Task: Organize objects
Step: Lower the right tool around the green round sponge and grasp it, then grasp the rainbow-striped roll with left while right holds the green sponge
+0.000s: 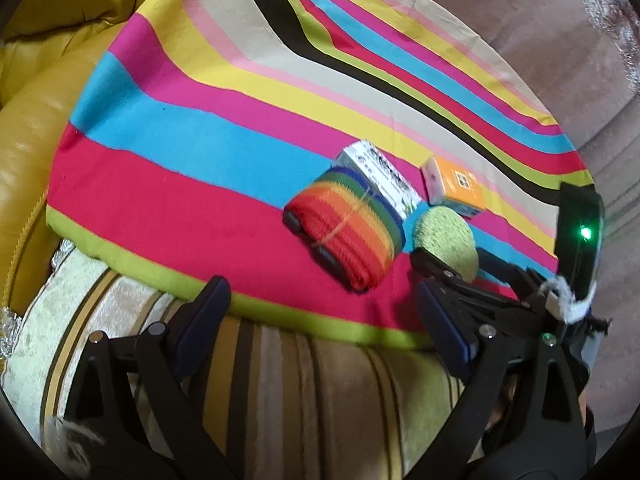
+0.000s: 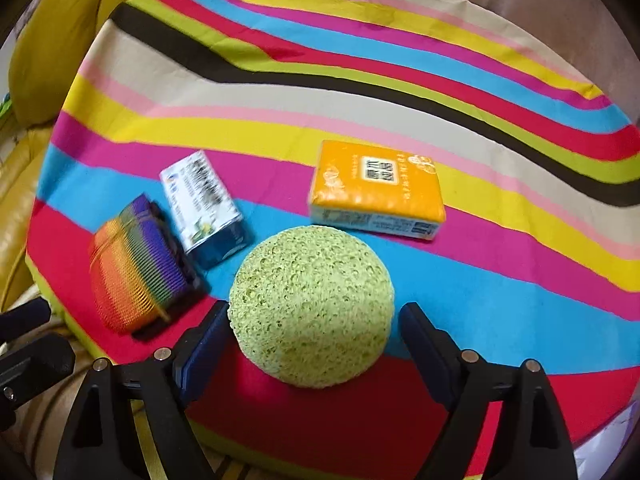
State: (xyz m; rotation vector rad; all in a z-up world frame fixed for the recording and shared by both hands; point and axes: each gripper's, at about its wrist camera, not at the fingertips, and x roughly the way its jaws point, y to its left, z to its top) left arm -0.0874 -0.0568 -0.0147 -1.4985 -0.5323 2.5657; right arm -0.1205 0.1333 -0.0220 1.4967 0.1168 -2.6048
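A green sponge ball (image 2: 312,308) lies on the striped cloth (image 2: 360,92), between the open fingers of my right gripper (image 2: 314,340); the left pad (image 2: 206,344) is close to it, the right pad (image 2: 420,340) stands apart. A rainbow spring toy (image 2: 136,272), a white and blue box (image 2: 208,210) and an orange packet (image 2: 378,188) lie beyond. In the left wrist view my left gripper (image 1: 324,320) is open and empty near the cloth's front edge, short of the rainbow toy (image 1: 344,232), box (image 1: 380,178), ball (image 1: 448,240) and orange packet (image 1: 454,184).
A yellow leather cushion (image 1: 36,128) lies to the left. A striped beige cushion (image 1: 280,392) is under the cloth's front edge. The right gripper's body (image 1: 520,308) shows at the right of the left wrist view.
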